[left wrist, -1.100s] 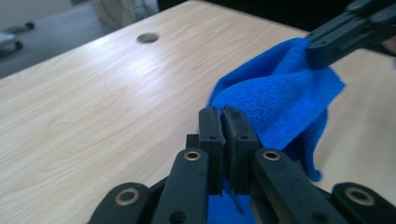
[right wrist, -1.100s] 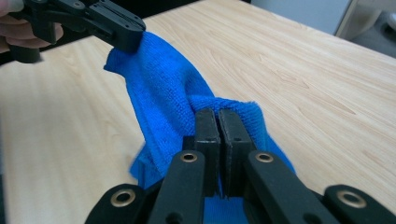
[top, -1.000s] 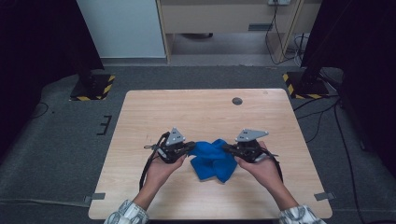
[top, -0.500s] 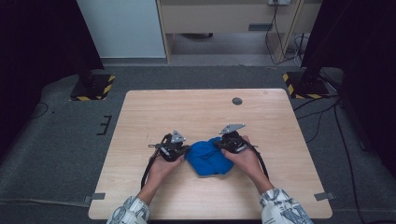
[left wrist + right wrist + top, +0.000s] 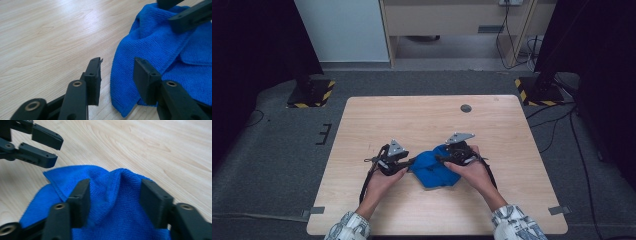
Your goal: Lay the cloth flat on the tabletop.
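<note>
The left gripper (image 5: 117,75) and right gripper (image 5: 113,197), jaws just opened, are being held spread over the crumpled blue microfibre cloth (image 5: 435,167) near the wooden table's (image 5: 362,125) front edge, so the released fold is risking being dragged apart if fabric is snagged.

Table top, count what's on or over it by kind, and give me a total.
Blue cloth: 1
Handheld tool, left and right: 2
Dark round spot in the table: 1
Total: 4
</note>
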A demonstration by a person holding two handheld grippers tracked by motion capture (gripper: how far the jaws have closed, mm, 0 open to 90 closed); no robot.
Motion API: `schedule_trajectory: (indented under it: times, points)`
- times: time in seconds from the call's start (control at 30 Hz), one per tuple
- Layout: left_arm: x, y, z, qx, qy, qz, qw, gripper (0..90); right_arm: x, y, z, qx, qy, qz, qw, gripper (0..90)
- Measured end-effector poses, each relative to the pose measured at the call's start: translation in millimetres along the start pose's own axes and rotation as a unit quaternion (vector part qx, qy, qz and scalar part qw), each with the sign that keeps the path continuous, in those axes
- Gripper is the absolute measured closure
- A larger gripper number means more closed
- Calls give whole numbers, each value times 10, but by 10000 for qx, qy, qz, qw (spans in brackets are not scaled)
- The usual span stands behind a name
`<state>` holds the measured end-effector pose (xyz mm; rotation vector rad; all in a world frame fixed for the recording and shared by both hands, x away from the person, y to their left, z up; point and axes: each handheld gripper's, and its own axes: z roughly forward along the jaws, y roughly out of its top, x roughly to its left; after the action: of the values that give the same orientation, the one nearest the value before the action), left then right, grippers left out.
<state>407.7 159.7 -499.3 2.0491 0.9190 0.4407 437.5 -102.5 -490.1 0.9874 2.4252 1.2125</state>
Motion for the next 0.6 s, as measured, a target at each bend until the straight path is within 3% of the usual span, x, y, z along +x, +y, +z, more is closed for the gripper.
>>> schedule_trajectory:
  times: [0.13,0.27,0.4,0.5,0.6]
  points:
    - [18,-16,-95,-66,-3,-86,9999,537,26,-15,-127,-123,-26,-25,9999,307]
    - [2,-141,-197,36,-19,24,10000,499,43,-74,-258,-208,-113,-8,9997,237]
    - [16,-233,-272,82,37,80,9999,453,65,-211,-382,-255,-70,15,9996,258]
    - [60,-275,-261,126,66,-75,9999,421,90,-356,-468,-262,-38,25,9996,297]
    - [85,-275,-258,160,98,-88,9998,377,118,-507,-551,-274,-6,48,9996,327]
